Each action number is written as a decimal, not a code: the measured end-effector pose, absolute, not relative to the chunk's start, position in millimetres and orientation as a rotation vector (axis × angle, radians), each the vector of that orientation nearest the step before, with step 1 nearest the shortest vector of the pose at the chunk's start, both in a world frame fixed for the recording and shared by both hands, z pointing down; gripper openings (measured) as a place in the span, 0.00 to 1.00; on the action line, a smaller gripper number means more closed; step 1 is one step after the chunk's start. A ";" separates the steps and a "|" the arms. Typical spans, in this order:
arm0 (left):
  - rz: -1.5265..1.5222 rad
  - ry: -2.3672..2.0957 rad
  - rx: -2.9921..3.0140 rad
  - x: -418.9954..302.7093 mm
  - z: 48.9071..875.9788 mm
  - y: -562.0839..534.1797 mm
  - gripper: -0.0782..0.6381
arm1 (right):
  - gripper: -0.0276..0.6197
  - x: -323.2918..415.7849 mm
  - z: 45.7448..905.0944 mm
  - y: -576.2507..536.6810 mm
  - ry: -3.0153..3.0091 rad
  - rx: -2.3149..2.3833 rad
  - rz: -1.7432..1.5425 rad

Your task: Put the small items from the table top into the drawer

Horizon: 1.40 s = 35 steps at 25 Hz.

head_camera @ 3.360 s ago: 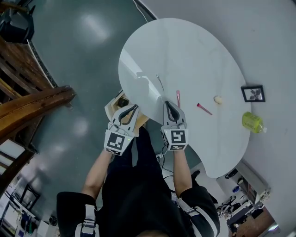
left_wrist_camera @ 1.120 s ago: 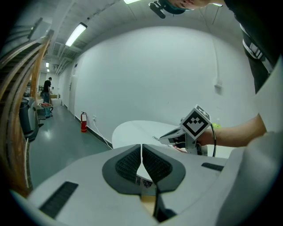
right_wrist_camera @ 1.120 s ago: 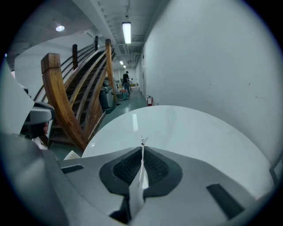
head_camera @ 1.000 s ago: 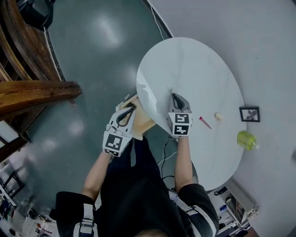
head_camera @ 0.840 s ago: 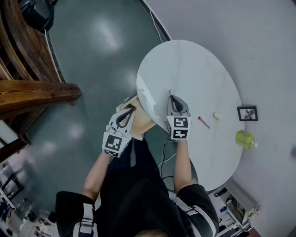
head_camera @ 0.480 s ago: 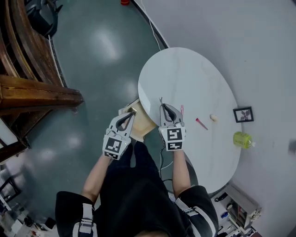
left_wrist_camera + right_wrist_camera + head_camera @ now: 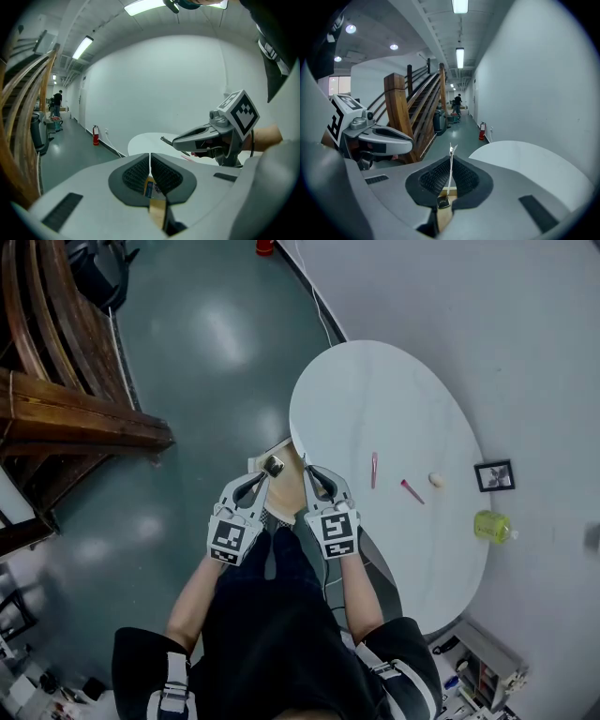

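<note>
My right gripper is shut on a thin silvery metal piece that pokes up past its fingertips. It hangs over the open wooden drawer at the near left edge of the white oval table. My left gripper is beside it over the drawer's left side, jaws shut with nothing between them; a small dark item lies just past its tip. A pink stick, a red peg and a small cream lump lie on the table.
A small picture frame and a yellow-green bottle sit at the table's right edge by the wall. A wooden stair rail runs along the left. Glossy grey-green floor spreads beyond the drawer.
My right gripper has come off the table top and swung left over the drawer, carrying the metal piece. The pink stick it covered now shows. The left gripper shifted slightly.
</note>
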<state>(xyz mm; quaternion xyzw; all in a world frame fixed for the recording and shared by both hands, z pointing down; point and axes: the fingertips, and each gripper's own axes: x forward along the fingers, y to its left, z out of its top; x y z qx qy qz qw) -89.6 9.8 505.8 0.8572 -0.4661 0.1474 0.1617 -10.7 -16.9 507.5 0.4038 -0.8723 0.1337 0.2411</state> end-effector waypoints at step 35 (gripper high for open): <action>0.494 -1.286 2.168 -133.7 695.2 41.8 0.14 | 0.10 -68.8 744.2 39.0 -2.227 0.762 0.635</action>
